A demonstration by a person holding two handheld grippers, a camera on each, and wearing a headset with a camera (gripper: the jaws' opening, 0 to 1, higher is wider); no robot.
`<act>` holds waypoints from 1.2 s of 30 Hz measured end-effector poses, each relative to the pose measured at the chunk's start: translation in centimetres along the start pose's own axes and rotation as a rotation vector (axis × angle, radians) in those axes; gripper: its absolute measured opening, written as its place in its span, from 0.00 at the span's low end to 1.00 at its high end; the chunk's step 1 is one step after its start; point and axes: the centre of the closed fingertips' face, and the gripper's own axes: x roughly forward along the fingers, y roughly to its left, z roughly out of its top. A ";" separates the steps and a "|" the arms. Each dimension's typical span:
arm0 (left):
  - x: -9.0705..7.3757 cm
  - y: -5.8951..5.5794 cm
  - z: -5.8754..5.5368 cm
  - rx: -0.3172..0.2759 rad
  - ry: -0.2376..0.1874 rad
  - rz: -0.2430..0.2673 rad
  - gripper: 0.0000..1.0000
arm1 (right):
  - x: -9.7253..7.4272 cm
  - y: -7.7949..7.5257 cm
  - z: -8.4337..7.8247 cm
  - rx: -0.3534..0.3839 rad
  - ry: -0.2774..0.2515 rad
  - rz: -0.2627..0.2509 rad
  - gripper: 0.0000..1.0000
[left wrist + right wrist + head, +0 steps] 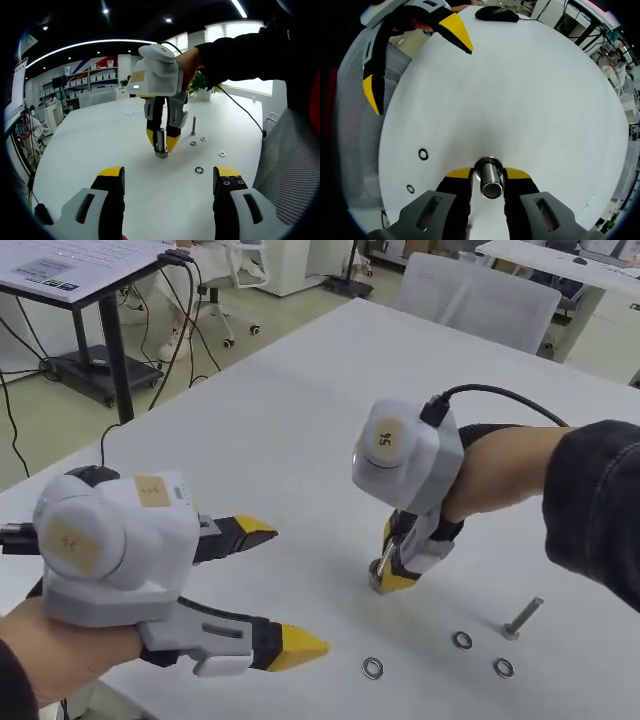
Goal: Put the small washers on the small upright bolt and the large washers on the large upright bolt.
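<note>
— Steel large bolt (380,570), clamped between the jaws of our right hand-held gripper (392,575), head down on the white table (300,410). Why that hold?

— We judge it is being stood upright on its head so washers can drop over the shaft. The gripper comes from above and covers the shaft, so it must let go and clear off first.

— Left hand-held gripper (280,590)?

— Jaws spread wide, nothing between them, hovering low and well apart from the large bolt. We read it as free to fetch.

— And the rest?

— Small bolt (522,618) stands on its head on the table, apart from both grippers. Washers (372,668) lie flat and loose near it, none on either bolt. We cannot sort large from small at this range.
</note>
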 end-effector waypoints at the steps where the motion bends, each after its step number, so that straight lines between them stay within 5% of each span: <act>1: 0.0 0.0 0.0 0.001 0.001 -0.001 0.71 | 0.0 0.0 0.0 -0.006 -0.001 -0.003 0.26; 19: 0.1 -0.2 0.5 0.015 0.000 -0.011 0.70 | -1.9 -0.2 -0.9 0.038 -0.030 -0.039 0.29; 36: 0.2 -0.6 1.3 0.047 0.006 -0.023 0.69 | -4.0 1.4 -2.9 0.085 -0.059 -0.078 0.29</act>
